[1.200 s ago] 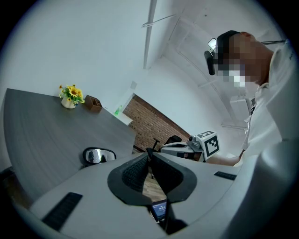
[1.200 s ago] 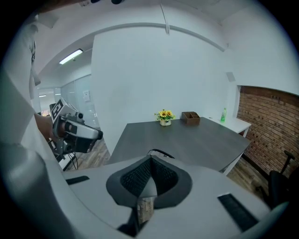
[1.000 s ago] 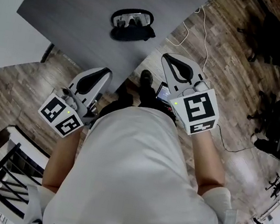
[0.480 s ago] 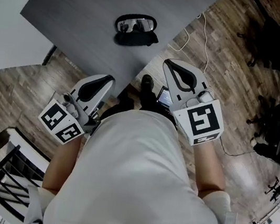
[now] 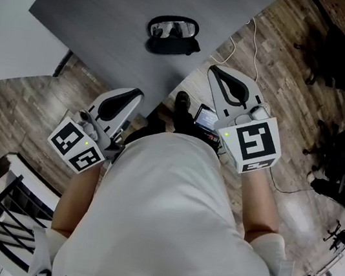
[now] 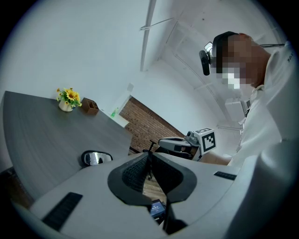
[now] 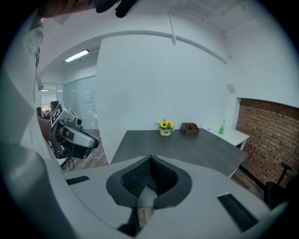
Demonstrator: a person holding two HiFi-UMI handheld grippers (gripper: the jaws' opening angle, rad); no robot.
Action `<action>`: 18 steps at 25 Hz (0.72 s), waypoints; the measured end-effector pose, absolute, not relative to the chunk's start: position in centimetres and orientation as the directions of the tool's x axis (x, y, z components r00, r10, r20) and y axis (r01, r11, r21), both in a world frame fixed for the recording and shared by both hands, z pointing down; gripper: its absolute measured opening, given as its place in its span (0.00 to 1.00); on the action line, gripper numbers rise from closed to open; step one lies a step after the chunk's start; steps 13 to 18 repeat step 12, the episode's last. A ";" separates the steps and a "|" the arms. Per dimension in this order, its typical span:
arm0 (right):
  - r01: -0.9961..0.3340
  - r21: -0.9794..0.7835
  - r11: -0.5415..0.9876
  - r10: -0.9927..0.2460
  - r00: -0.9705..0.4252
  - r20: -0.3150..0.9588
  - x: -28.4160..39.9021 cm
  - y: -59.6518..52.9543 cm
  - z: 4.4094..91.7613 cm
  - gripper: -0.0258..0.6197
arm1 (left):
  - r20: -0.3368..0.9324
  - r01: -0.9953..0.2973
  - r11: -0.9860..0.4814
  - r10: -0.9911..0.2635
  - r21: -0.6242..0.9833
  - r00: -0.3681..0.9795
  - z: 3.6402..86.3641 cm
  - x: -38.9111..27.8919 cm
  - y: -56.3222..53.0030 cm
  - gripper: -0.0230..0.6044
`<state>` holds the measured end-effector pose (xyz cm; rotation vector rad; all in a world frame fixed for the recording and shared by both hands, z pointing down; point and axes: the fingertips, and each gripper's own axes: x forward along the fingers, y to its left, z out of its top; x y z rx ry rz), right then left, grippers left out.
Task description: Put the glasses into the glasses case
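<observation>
Glasses (image 5: 173, 29), upper centre of the head view, resting against a dark case (image 5: 174, 46) on the grey counter (image 5: 103, 4); left claw (image 5: 135, 93) and right claw (image 5: 215, 70), mid-frame by the counter's near corner, both closed tight on nothing, well apart from the glasses.

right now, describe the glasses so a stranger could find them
Look at the dark grey table. Close to its near edge lie the glasses, right beside a black case. Their shiny, reflective lenses set them apart from the matte case.
</observation>
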<state>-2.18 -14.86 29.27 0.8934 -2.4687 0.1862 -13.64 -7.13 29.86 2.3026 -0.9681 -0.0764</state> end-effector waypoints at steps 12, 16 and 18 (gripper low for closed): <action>-0.665 0.032 0.746 -0.600 -0.650 0.467 -0.5 -16.3 29.1 0.05 | 0.186 -0.622 -0.534 -0.654 0.573 0.733 29.9 -13.0 -7.1 0.09; -0.665 0.032 0.746 -0.600 -0.650 0.467 -0.5 -16.3 29.1 0.05 | 0.186 -0.622 -0.534 -0.654 0.573 0.733 29.9 -13.0 -7.1 0.09; -0.665 0.032 0.746 -0.600 -0.650 0.467 -0.5 -16.3 29.1 0.05 | 0.186 -0.622 -0.534 -0.654 0.573 0.733 29.9 -13.0 -7.1 0.09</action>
